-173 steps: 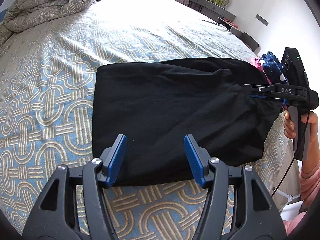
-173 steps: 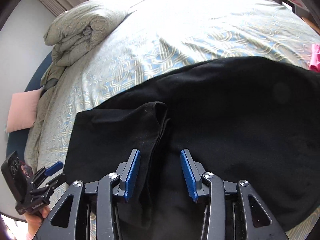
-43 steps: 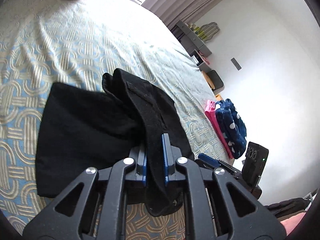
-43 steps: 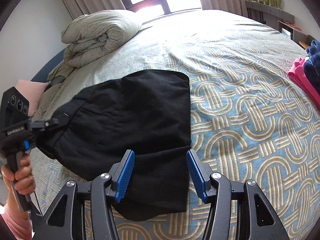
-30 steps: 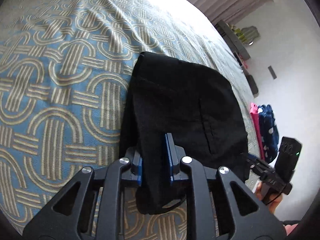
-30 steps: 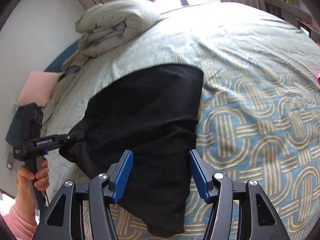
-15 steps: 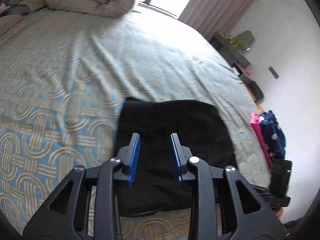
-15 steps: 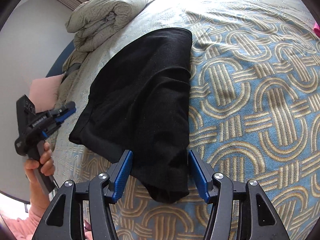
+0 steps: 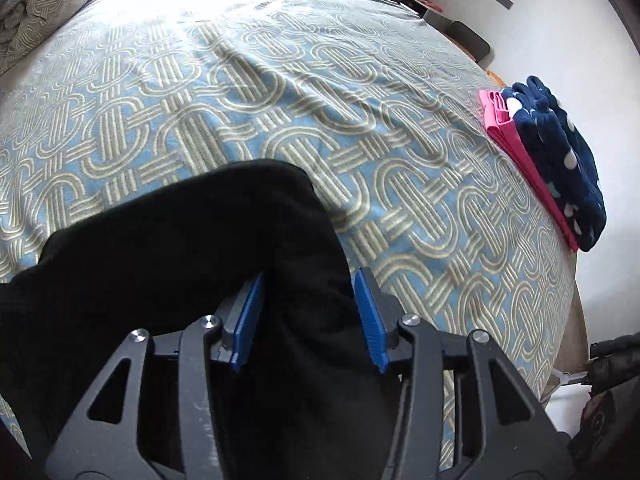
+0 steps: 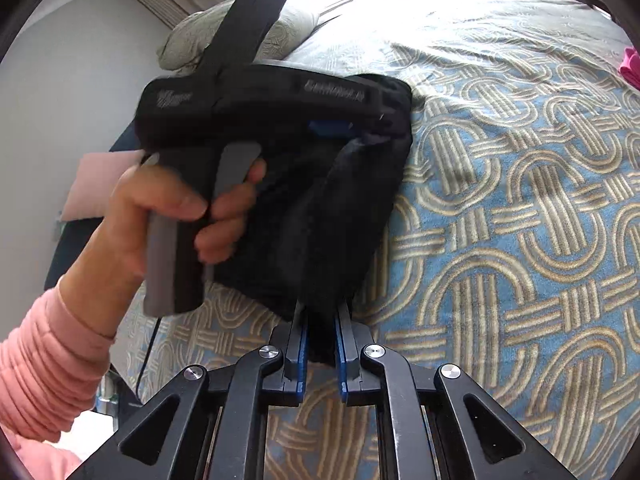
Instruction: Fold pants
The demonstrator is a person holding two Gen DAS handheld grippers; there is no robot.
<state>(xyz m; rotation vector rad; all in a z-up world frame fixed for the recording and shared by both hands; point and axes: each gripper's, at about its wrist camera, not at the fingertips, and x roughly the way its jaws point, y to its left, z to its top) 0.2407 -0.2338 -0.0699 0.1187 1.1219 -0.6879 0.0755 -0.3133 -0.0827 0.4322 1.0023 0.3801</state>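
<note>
**A:** Where are the black pants at this moment?

**B:** They lie folded into a thick bundle on the bed, on the bedspread with the blue and beige loop pattern, near the edge of the bed where the person stands.

**A:** And the right claw?

**B:** Its jaws have just been closing. In the right wrist view the two blue pads stand very near each other, and a fold of the pants' near edge is pinched between them. So this claw grips the pants.

**A:** What about the left claw?

**B:** Its jaws have just been opening. In the left wrist view they stand about half open. The black cloth runs between the pads, but I see a gap at the right pad, so they do not press on it. In the right wrist view this claw is above the far part of the bundle, a little blurred, and a hand in a pink sleeve holds its handle.

**A:** Is anything else on the bed?

**B:** Yes. At the right edge lies a pink folded garment, and touching it a navy garment with white dots. They are well apart from the pants. At the far end is a rolled duvet.
</note>
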